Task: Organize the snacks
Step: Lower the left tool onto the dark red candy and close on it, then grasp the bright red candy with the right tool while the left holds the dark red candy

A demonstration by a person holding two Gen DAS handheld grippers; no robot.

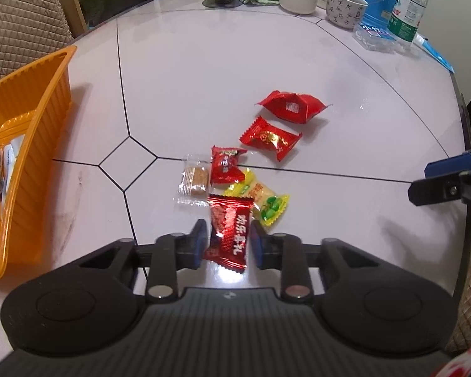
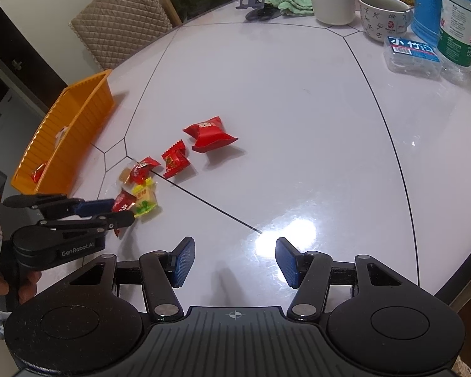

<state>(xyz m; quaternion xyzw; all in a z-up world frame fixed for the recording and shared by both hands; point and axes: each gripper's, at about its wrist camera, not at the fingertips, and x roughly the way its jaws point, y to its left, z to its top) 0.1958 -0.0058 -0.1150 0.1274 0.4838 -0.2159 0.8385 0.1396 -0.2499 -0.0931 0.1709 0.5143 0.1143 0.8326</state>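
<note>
Squarely between the blue pads of the left tongs (image 1: 226,240) sits a glossy dark-red foil snack packet with white lettering (image 1: 228,232), its long axis running straight out along the fingers and its crimped near end resting on the white glossy tabletop (image 1: 267,62). The tongs are clamped on the packet's two long edges; the foil looks thin, crinkly and slippery, so the hold is probably light. Touching its far corner is a yellow plastic wrapper printed with green peas (image 1: 260,199), and just beyond lie a clear cellophane pack holding a tan biscuit (image 1: 194,179) and a small bright-red candy wrapper (image 1: 224,165), overlapping in a loose heap. Farther out, apart from the heap, rest a flat red-and-gold sachet (image 1: 270,138) and a puffed red pillow bag (image 1: 293,105).

The ribbed orange plastic basket (image 1: 31,144) stands well to the left of the held packet, already holding a few wrapped snacks; the left hand is clearly the nearer to it, so the coming carry likely runs leftward and over its rim.

The right tongs (image 2: 234,260) hover with fingers apart and nothing between them, over bare tabletop to the right of the heap.
</note>
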